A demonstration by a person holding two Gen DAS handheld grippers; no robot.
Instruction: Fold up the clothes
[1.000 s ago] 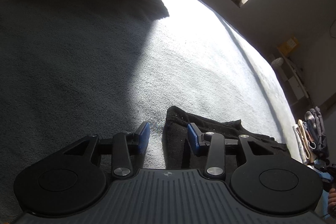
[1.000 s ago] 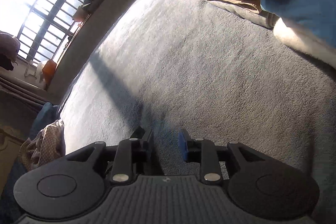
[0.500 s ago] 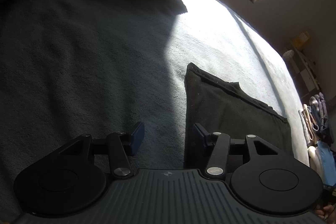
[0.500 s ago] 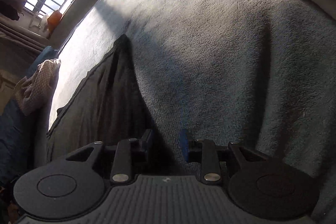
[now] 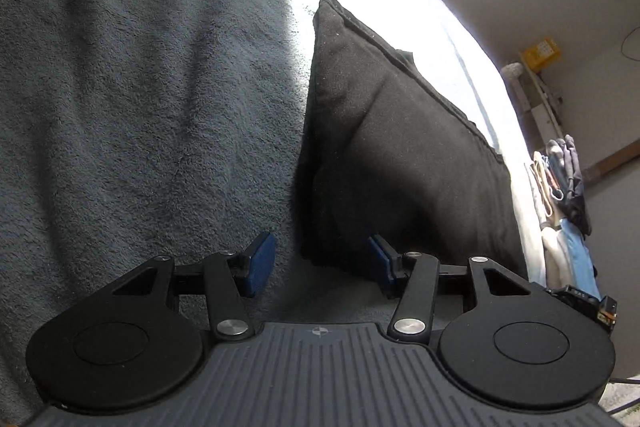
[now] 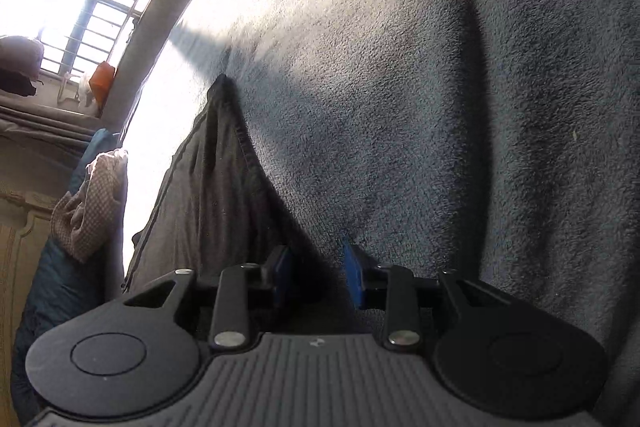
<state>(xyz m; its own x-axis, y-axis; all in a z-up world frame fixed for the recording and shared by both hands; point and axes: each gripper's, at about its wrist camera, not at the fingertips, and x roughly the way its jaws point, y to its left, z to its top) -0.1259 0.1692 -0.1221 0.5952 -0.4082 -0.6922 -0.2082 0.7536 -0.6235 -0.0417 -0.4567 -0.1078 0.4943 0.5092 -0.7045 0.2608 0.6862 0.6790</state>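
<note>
A folded black cloth garment (image 5: 400,155) is laid flat on a grey fleecy blanket (image 5: 132,87), w/ strong sunlight behind it. The left gripper (image 5: 318,265) is held w/ blue pads apart, garment's near corner seen between them, untouched.

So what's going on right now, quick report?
Left gripper open, right gripper opening, both empty. Black garment lies flat on grey blanket, corners between the jaws. Nothing in the way.

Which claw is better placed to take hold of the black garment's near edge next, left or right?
Left, probably. The left claw stands open with the black garment near corner between its pads. The right claw is opening over the garment's edge, half on grey blanket.
</note>
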